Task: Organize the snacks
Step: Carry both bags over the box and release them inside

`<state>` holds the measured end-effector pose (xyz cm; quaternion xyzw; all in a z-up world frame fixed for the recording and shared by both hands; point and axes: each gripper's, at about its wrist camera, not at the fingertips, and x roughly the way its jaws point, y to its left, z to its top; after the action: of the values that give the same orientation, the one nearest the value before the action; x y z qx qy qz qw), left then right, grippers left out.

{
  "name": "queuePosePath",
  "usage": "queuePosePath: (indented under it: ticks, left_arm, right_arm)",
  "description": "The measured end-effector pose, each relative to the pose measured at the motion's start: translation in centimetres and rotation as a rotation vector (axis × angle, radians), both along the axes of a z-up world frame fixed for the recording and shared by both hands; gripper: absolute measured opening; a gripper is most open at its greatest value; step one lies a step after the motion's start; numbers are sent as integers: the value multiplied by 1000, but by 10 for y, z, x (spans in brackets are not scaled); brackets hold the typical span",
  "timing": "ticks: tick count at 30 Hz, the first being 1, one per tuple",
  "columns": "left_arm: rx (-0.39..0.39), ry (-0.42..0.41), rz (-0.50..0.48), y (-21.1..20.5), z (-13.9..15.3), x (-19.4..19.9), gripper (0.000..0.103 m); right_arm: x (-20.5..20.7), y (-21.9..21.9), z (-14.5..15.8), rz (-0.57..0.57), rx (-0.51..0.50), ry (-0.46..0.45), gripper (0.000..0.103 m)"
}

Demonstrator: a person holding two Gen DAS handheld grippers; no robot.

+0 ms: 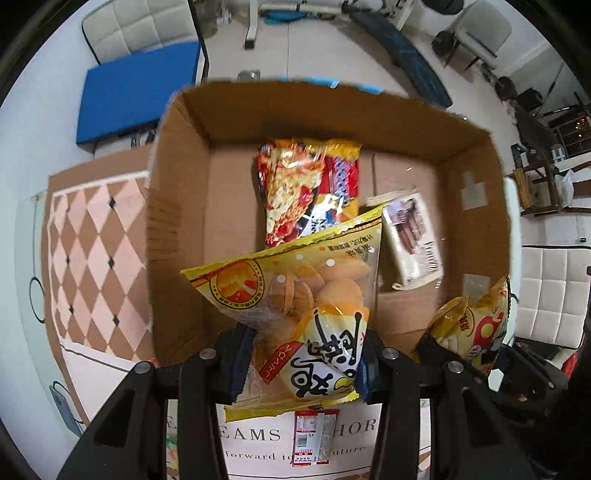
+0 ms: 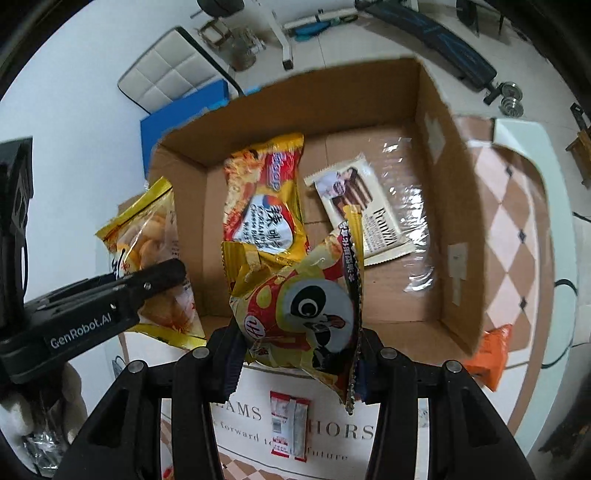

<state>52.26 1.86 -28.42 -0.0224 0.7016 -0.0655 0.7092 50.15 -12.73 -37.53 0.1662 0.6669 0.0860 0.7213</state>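
My left gripper (image 1: 301,363) is shut on a yellow bag of round cookies (image 1: 295,291), held over the near edge of an open cardboard box (image 1: 177,221). My right gripper (image 2: 295,354) is shut on a yellow and red snack bag with a cartoon face (image 2: 306,306), held over the same box (image 2: 454,206). Inside the box lie a red and yellow noodle-style packet (image 2: 264,199) and a white wafer packet (image 2: 369,210). The left gripper with its cookie bag (image 2: 151,240) also shows in the right wrist view, and the right bag (image 1: 476,325) in the left wrist view.
A small red and white sachet (image 2: 290,424) lies on the printed tablecloth (image 2: 513,206) below the grippers. An orange packet (image 2: 491,354) sits right of the box. A blue pad (image 1: 136,92) and white chairs (image 1: 144,26) stand beyond the table.
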Motion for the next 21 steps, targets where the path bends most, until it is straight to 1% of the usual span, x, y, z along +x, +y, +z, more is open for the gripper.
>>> queuePosePath:
  ticks: [3, 6, 10, 11, 12, 13, 14, 15, 16, 17, 21]
  left_arm:
    - [2, 50, 2, 1, -23, 5, 42]
    - [12, 85, 5, 2, -41, 4, 43]
    - [0, 142, 7, 5, -61, 3, 43]
    - [1, 150, 16, 6, -64, 2, 46]
    - [2, 154, 19, 7, -66, 2, 51]
    - [3, 153, 22, 8, -67, 1, 59]
    - [3, 151, 27, 9, -67, 0, 73]
    - [-1, 147, 28, 10, -66, 0, 78]
    - [1, 140, 30, 11, -65, -1, 83]
    - [5, 133, 33, 12, -64, -2, 83]
    - [22, 98, 37, 12, -54, -5, 85]
  right_arm:
    - [7, 2, -26, 12, 4, 37, 50]
    - [13, 5, -42, 22, 4, 66, 50]
    - [19, 10, -64, 51, 3, 109, 50]
    - [20, 10, -68, 60, 1, 118, 51]
    - [22, 13, -75, 79, 0, 142, 52]
    - [23, 15, -79, 87, -4, 157, 53]
    - [24, 16, -83, 94, -12, 166, 62]
    - [26, 18, -87, 107, -24, 176, 69]
    - [27, 19, -90, 115, -38, 184, 86]
    - [28, 20, -92, 121, -52, 189, 93]
    - [27, 29, -92, 150, -106, 173, 93]
